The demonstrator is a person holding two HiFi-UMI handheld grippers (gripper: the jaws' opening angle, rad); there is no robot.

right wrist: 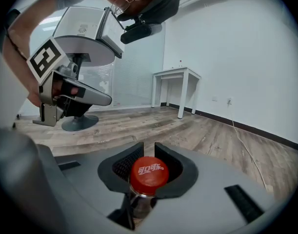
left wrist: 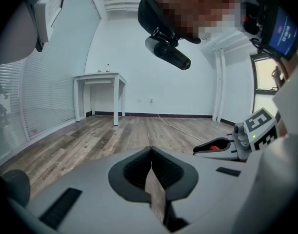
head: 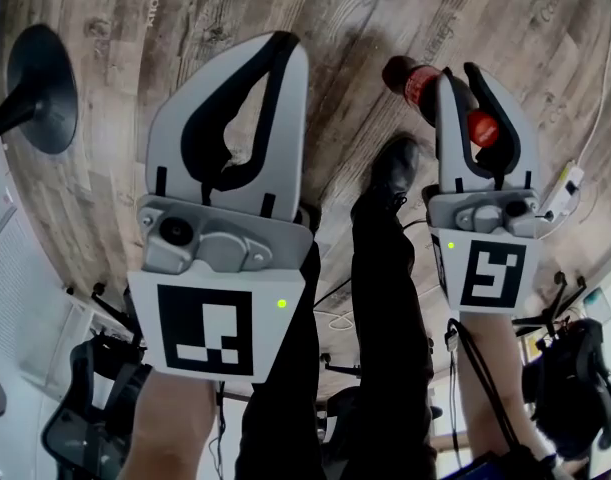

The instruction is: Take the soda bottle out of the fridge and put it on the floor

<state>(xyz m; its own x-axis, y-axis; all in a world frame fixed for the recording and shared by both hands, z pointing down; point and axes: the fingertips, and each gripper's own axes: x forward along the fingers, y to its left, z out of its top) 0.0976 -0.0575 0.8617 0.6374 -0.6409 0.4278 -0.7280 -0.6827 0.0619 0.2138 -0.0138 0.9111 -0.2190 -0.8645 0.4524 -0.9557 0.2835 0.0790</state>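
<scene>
**Right tongs.** The right tongs (head: 463, 76) are clenching on the neck of the soda bottle (head: 413, 83), just under its red cap (head: 482, 128). In the right gripper view the cap (right wrist: 149, 173) is sitting in the dark hollow between the two pads, with the clear neck (right wrist: 141, 204) showing below it. The jaws are standing partly apart, pressing on the neck from both sides.

**Soda bottle.** It is hanging from the right tongs above the wooden floor (head: 185, 28). In the head view its dark body with the red label is pointing away from the tongs toward the boards. Whether its base is touching the floor cannot be told.

**Left tongs.** The left tongs (head: 283, 46) are closing on nothing. In the left gripper view the tips (left wrist: 151, 152) are meeting, and only floorboards are showing through the slit behind them. They are being carried beside the right tongs, well apart from the bottle.

**Surroundings.**
- The person's dark shoe (head: 395, 168) is standing on the floor between the two tongs.
- A black chair base (head: 40, 88) is sitting at the left.
- A white cable (head: 595, 108) is running across the boards at the right.
- A white table (left wrist: 100, 79) is standing against the far wall.
</scene>
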